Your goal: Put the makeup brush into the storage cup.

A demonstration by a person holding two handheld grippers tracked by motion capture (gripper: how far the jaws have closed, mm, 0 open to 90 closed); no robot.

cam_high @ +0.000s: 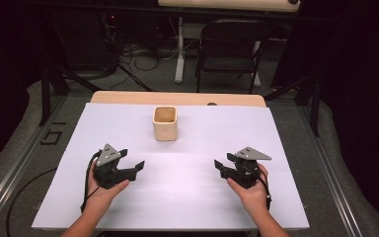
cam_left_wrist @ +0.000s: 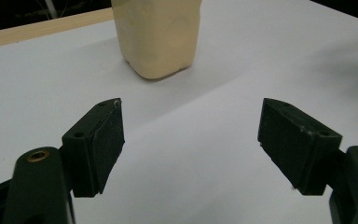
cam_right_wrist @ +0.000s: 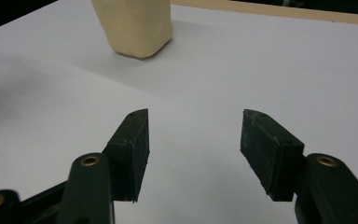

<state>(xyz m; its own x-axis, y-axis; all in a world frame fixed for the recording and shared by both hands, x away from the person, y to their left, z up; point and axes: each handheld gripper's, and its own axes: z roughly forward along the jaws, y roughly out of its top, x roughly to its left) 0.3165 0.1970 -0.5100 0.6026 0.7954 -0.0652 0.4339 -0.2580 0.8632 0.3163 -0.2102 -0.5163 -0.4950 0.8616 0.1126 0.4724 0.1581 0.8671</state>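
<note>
Both the left gripper (cam_high: 137,168) and right gripper (cam_high: 220,167) rest low on the white table (cam_high: 187,197), jaws spread and empty. The cream cup (cam_high: 165,123) stands upright beyond, midway between them; approach level and square its flat sides between the jaws.

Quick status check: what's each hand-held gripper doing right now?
Left hand-held gripper: open, holding nothing.
Right hand-held gripper: open, holding nothing.

Cream cup (cam_high: 165,123), white sheet (cam_high: 187,197), black grippers' jaws.
</note>
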